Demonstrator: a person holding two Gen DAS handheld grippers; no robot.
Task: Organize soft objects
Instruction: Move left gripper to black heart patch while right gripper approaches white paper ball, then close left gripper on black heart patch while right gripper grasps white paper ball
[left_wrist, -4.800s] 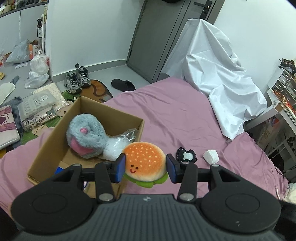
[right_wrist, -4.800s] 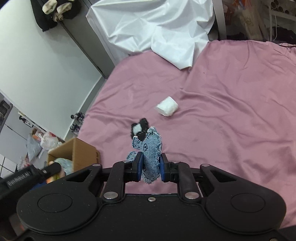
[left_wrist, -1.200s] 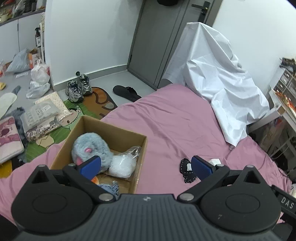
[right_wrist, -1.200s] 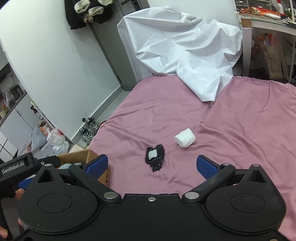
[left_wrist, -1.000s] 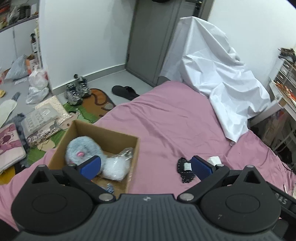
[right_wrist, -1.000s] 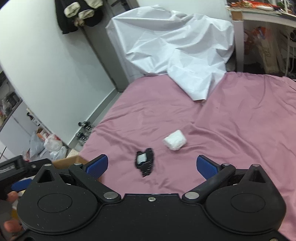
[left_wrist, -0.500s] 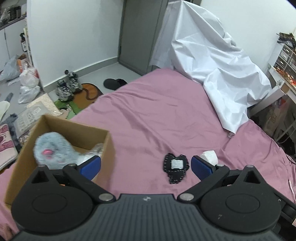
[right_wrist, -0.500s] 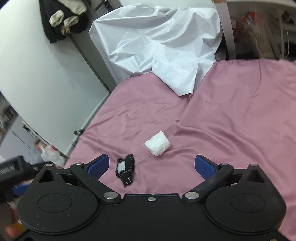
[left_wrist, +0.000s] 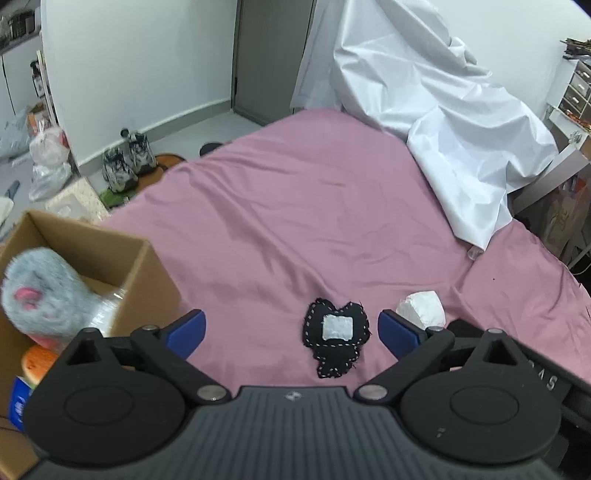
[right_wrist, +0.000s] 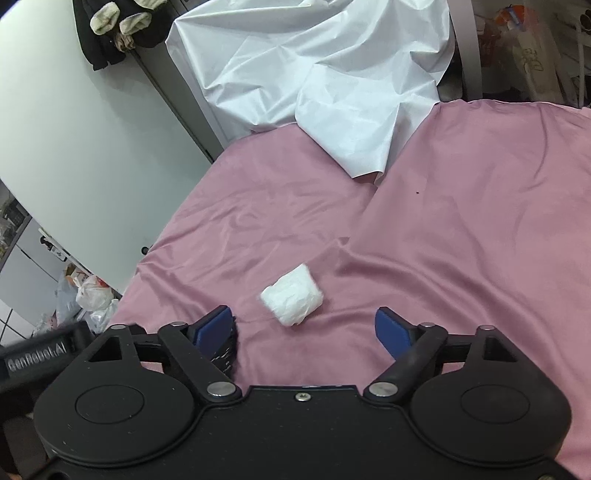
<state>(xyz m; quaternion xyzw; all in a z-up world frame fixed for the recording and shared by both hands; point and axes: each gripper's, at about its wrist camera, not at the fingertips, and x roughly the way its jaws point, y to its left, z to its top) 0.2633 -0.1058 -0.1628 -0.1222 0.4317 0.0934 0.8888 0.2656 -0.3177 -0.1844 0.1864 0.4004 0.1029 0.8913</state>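
Alignment governed my next move: the white wad (right_wrist: 292, 294) lay on the bed (right_wrist: 461, 240) just beyond the right tool (right_wrist: 303, 328), left of centre, its empty jaws closing. The left tool (left_wrist: 291, 328), spread empty, faced the black patch (left_wrist: 335, 341).

Pink bed (left_wrist: 295, 206) bears black patch (left_wrist: 334, 341), white wad (right_wrist: 291, 295), perhaps tissue
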